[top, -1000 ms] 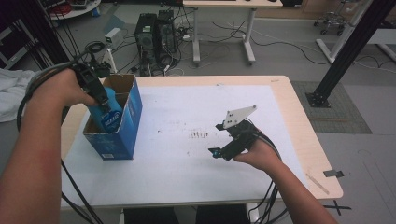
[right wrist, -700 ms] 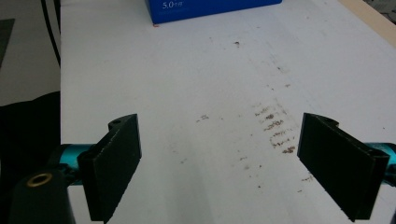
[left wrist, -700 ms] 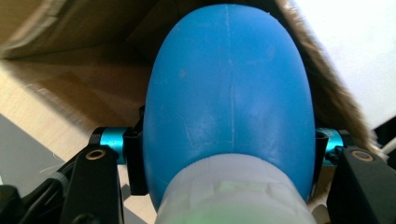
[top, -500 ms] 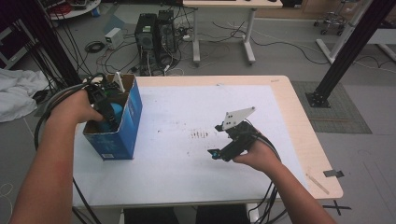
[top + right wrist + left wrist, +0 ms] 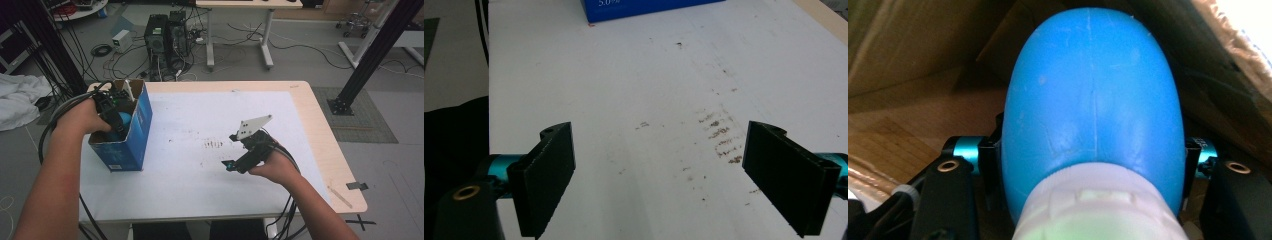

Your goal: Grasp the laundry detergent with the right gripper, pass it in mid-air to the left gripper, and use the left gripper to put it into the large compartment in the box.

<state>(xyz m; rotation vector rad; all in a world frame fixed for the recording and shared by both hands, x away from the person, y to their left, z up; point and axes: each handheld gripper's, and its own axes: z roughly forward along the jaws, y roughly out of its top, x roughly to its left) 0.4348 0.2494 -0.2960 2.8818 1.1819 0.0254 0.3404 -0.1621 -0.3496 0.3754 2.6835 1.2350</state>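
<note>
Light wooden table (image 5: 320, 115) under a white sheet (image 5: 210, 125), with one blue box on it

The white sheet covers most of the tabletop, leaving a strip of bare wood along the far edge and down the right side. The blue cardboard box (image 5: 135, 135) stands open-topped on the sheet near the table's left edge. A patch of small brown specks (image 5: 214, 144) marks the sheet near its middle; the right gripper view shows the same specks (image 5: 719, 135) scattered across the white surface, with the box's blue wall (image 5: 644, 10) at the far end.
</note>
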